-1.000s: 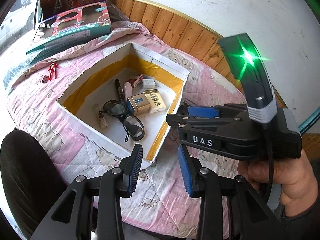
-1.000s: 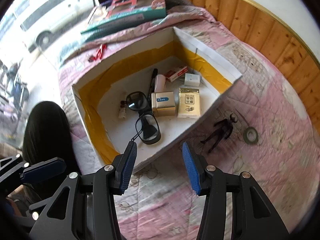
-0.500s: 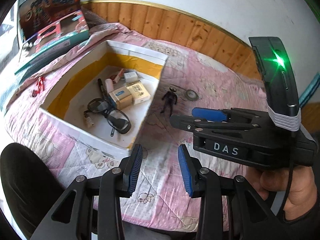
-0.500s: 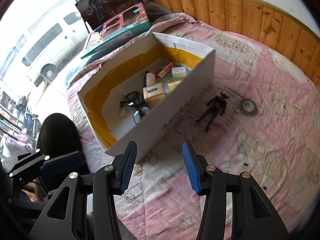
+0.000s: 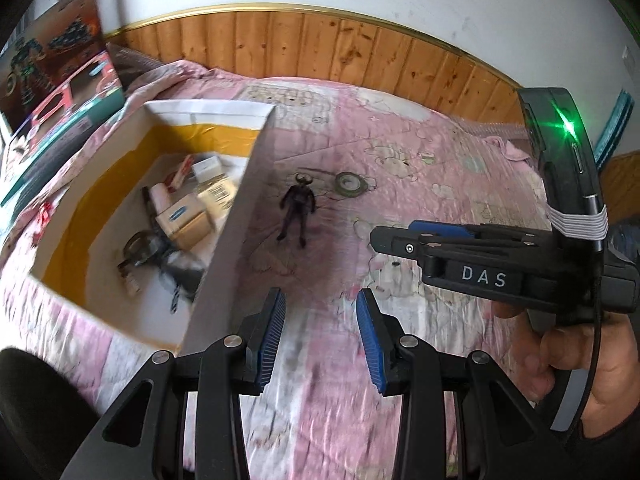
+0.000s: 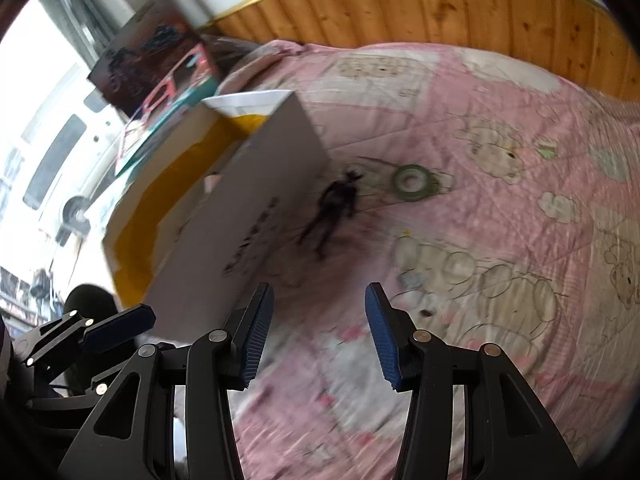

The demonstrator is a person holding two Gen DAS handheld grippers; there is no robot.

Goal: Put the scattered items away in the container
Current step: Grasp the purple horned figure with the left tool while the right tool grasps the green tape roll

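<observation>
A white cardboard box (image 5: 236, 216) (image 6: 248, 216) with yellow-taped inner walls sits on a pink quilt and holds glasses (image 5: 148, 246), small cartons (image 5: 186, 218) and other bits. Right of the box lie a small black figure (image 5: 297, 210) (image 6: 335, 204) and a green tape roll (image 5: 347, 183) (image 6: 412, 178). My left gripper (image 5: 320, 330) is open and empty, short of the figure. My right gripper (image 6: 319, 330) is open and empty too, and in the left wrist view it shows from the side (image 5: 380, 240), held by a hand (image 5: 560, 360).
Toy boxes (image 5: 60, 92) (image 6: 160, 68) stand behind the white box at the far left. Wooden wall panelling (image 5: 360, 56) borders the quilt (image 5: 440, 200) at the back. A red clip (image 5: 44, 214) lies left of the box. A dark rounded object (image 5: 36, 412) sits at bottom left.
Both grippers have swung right, from over the box toward the quilt beside it. The figure and tape roll now sit near the middle of both views. Both stay open.
</observation>
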